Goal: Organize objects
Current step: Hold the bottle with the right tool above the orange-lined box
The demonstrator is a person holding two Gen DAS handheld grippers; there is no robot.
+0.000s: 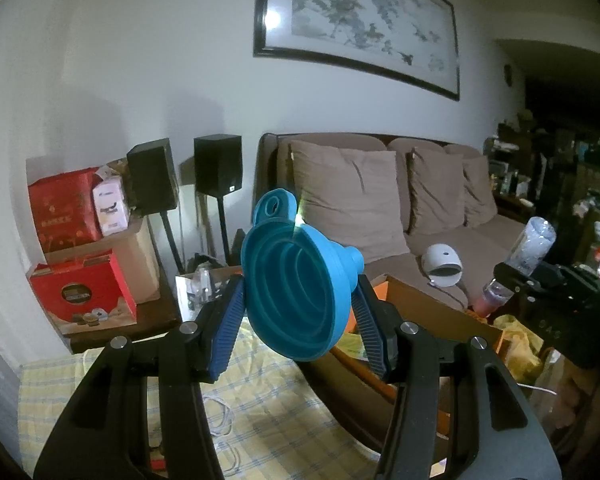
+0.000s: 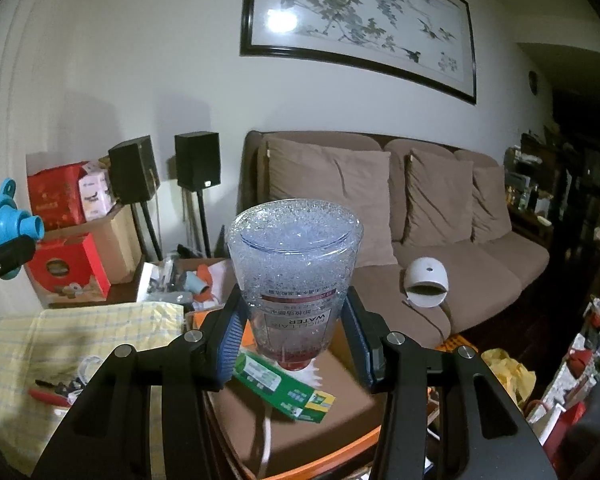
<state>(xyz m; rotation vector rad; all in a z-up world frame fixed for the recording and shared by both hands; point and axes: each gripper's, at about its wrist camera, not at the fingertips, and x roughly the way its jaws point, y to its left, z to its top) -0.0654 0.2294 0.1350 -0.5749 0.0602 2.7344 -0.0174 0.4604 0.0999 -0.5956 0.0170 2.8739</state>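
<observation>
Left wrist view: left gripper point(image 1: 300, 300) clamped on a blue funnel point(image 1: 296, 292) at frame centre, held in the air. Funnel mouth faces the camera and lower left, spout points up-right, hang tab at the top. Right gripper point(image 1: 540, 276) shows at the right edge of this frame, holding a bottle point(image 1: 528, 252) tilted, cap end down-left.

Right wrist view: right gripper point(image 2: 294, 320) closed on the clear bottle point(image 2: 294, 276) with a "WATER" label, upside down, base toward top of frame, reddish cap at the bottom. Long axis runs roughly vertical in frame. Funnel point(image 2: 8, 232) sits at the far left edge, spout pointing right toward the bottle.

Both items are lifted, well apart, above a brown tray or box point(image 2: 300, 420) holding a green carton point(image 2: 284, 384). Yellow checked cloth point(image 1: 260, 420) lower left. Likely next is setting one down; the bottle hangs almost directly over the tray, so the right hand looks nearer.
</observation>
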